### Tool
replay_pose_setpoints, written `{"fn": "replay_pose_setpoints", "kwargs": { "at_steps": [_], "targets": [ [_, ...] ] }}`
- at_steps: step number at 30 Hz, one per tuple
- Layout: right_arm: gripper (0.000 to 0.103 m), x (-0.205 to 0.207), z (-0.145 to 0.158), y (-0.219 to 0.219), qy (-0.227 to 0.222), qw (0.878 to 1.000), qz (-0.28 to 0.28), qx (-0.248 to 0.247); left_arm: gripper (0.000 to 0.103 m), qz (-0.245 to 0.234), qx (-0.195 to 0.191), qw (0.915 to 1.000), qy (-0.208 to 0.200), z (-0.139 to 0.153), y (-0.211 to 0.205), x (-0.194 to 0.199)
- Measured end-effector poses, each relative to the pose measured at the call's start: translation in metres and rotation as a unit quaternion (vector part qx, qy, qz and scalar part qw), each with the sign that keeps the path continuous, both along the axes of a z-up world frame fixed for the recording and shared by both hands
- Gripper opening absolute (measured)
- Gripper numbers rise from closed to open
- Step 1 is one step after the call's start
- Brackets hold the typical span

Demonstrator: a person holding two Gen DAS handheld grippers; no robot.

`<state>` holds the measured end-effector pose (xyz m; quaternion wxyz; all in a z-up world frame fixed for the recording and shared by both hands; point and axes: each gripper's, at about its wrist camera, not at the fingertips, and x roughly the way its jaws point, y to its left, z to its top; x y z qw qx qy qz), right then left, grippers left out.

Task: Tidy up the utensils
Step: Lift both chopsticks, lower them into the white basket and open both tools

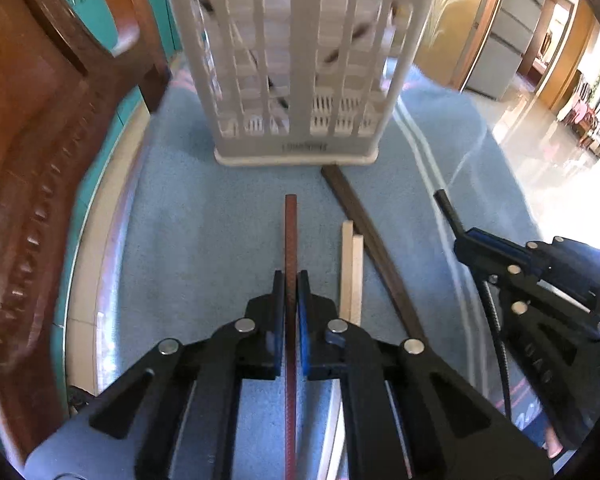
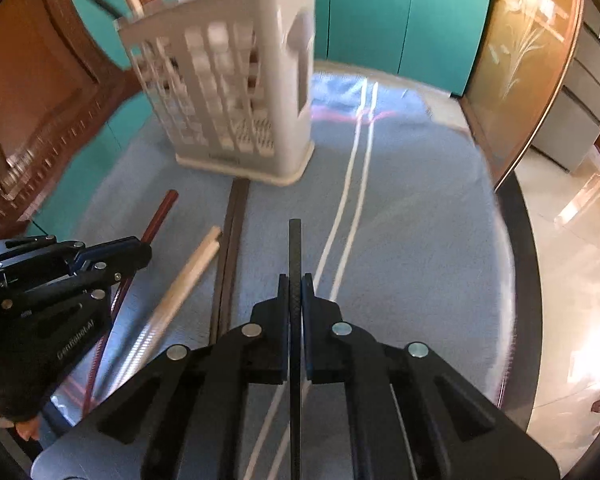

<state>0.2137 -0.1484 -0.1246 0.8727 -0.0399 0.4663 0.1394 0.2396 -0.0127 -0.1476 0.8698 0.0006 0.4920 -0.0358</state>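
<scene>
The left gripper (image 1: 291, 280) has its fingers (image 1: 278, 292) clamped on a red chopstick (image 1: 291, 232), which runs straight forward between them and ends short of the basket (image 1: 296, 60). The right gripper (image 2: 295, 284) has its fingers (image 2: 308, 292) clamped on a black chopstick (image 2: 295, 248), likewise pointing straight ahead past the tips. The white slatted basket stands upright on the blue cloth (image 1: 204, 208) covering the worktop, ahead of both pairs of fingers; seen from the right wrist it sits ahead and to the left (image 2: 236, 92). Dark sticks show through its slats in the left wrist view. Just right of the left fingers lie pale wooden chopsticks (image 1: 352, 268) side by side, and further right a dark brown pair (image 1: 364, 224) lies on the cloth, its far end touching or nearly touching the basket's base. From the right wrist, the brown pair (image 2: 230, 240) and the pale pair (image 2: 188, 276) lie left of the fingers, with the left gripper (image 2: 112, 256) beyond them. Two white stripes (image 2: 352, 184) run along the cloth right of the right fingers.
</scene>
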Motion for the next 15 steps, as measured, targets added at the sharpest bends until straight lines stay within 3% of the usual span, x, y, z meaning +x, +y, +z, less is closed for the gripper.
{"fn": "replay_pose_setpoints", "kwargs": {
  "at_steps": [6, 15],
  "targets": [
    [0.006, -0.024, 0.069, -0.018, -0.069, 0.997, 0.004, 0.035, 0.007, -0.005, -0.010, 0.9974, -0.072, 0.063, 0.007, -0.021],
    [0.007, -0.048, 0.154, -0.043, -0.157, 0.983, -0.012, 0.095, 0.007, -0.003, -0.040, 0.9832, -0.178, 0.150, 0.023, -0.057]
  ]
}}
